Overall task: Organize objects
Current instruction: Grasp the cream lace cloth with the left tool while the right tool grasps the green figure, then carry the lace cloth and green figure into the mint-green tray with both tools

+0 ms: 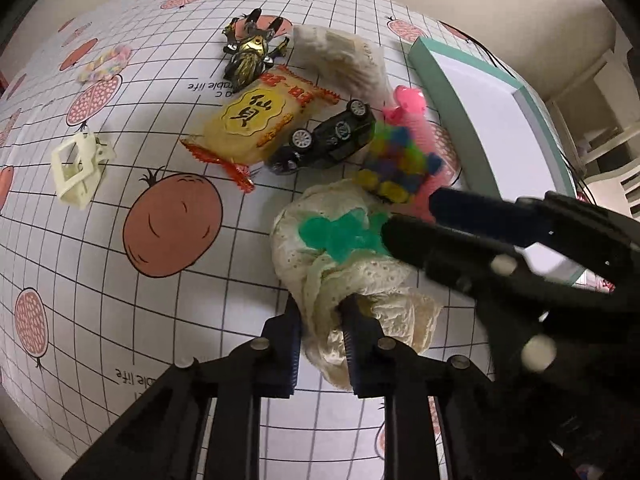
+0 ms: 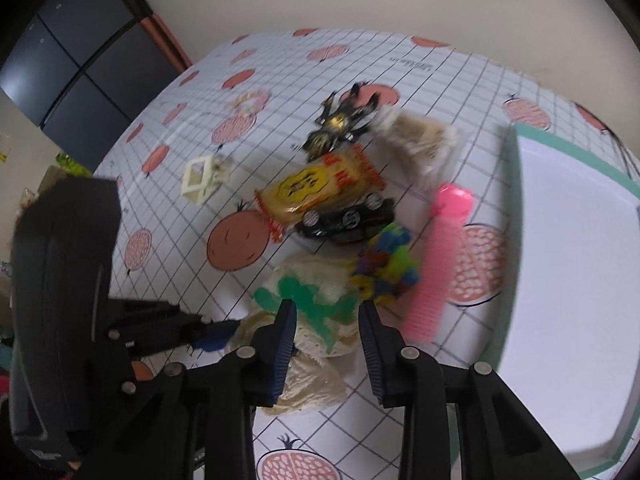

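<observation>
The checked surface [image 1: 120, 300] carries a teal-rimmed white tray [image 2: 568, 280] on its right side. Just left of the tray lie a pink comb [image 2: 440, 256], a black toy car [image 1: 328, 138] and a yellow snack packet [image 1: 256, 120]. The left tool [image 1: 320, 312] is clenched on a cream lace cloth [image 1: 360, 280] near the comb. The right tool [image 2: 326, 312] hovers released above that cloth's green patch [image 2: 308, 296].

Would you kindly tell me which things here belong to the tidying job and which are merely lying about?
In hand now:
- lace cloth, pinched by the left claw
- right claw, open above the cloth
- teal-rimmed tray

Lying about for now:
- snack packet
- toy car
- pink comb
- cream hair clip
- beetle toy
</observation>
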Action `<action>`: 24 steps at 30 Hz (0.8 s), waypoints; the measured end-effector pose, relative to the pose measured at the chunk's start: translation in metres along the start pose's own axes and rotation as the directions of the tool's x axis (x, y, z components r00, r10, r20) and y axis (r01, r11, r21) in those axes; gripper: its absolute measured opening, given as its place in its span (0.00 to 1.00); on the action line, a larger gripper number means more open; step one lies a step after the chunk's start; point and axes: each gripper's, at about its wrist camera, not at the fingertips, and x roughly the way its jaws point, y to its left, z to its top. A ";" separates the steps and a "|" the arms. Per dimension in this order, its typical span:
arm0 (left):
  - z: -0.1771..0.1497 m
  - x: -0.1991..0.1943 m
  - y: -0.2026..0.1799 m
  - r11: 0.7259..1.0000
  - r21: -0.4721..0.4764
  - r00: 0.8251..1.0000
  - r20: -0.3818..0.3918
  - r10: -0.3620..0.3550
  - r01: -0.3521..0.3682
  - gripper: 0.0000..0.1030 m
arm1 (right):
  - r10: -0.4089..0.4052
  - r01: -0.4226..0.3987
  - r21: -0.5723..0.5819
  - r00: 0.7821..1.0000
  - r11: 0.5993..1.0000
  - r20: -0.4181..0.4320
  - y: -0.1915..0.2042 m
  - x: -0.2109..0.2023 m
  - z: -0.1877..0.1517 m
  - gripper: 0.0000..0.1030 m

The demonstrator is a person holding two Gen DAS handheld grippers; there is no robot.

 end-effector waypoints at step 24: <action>0.015 -0.013 -0.009 0.996 0.060 0.998 -0.004 0.061 -0.061 0.19 | 0.075 -0.076 0.026 0.997 0.997 0.026 -0.003 -0.006 0.006 0.08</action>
